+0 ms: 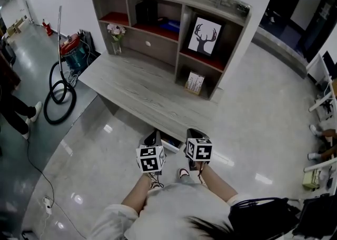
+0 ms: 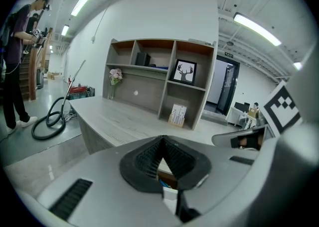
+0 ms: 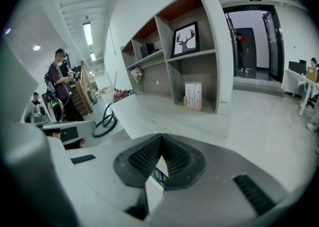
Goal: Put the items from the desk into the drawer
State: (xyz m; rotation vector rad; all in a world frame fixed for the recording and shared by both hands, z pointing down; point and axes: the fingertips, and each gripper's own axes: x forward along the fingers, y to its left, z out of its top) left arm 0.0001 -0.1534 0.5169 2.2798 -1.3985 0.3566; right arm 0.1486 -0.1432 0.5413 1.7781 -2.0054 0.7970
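The grey wooden desk [image 1: 142,89] carries a shelf unit [image 1: 168,2] that holds a vase of flowers [image 1: 116,36], a framed deer picture [image 1: 204,36] and a small white card stand [image 1: 194,82]. Below the desk's near edge an open drawer [image 1: 171,143] shows a white item inside. My left gripper [image 1: 153,138] and right gripper [image 1: 192,132] hover side by side over that drawer, both shut with nothing between the pads. The left gripper [image 2: 162,137] has its tips meeting in its own view, and so does the right gripper [image 3: 160,136]. Past the jaws sit a white box [image 2: 169,193] and a blue-and-white item [image 3: 158,175].
A red vacuum cleaner [image 1: 73,49] with a black hose [image 1: 58,97] stands on the floor left of the desk. A person [image 2: 17,56] stands far left. The shelf unit has a closed drawer with a round knob [image 1: 148,43]. Chairs and desks are at the right [image 1: 324,102].
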